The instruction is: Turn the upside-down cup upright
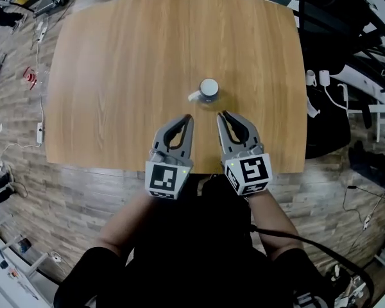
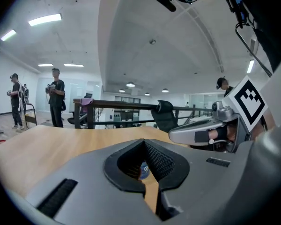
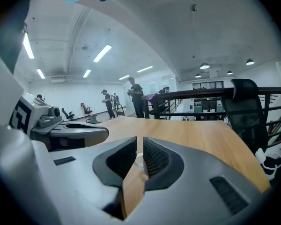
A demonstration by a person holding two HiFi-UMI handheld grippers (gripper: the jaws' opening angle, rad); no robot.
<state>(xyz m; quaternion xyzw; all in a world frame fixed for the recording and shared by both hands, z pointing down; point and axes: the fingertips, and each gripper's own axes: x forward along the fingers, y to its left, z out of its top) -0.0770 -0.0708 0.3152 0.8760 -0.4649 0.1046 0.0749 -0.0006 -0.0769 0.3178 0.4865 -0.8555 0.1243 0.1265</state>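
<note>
Cup point(image 1: 209, 90): bottom up on the desk point(image 1: 115, 76) — somewhat nearer to its near edge than to its far edge.
Left tongs point(image 1: 189, 118): clenched, empty — above the near edge.
Right tongs point(image 1: 221, 115): clenched, empty, near the Cup, not touching.

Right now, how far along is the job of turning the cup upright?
Done: nothing yet. The cup stands on the table with what looks like its flat base on top, so it seems to be upside down. In hand: the left gripper and right gripper point at it from the near side, fingers shut, empty, not touching it. Left: grasp the cup, turn it over and set it down.
</note>
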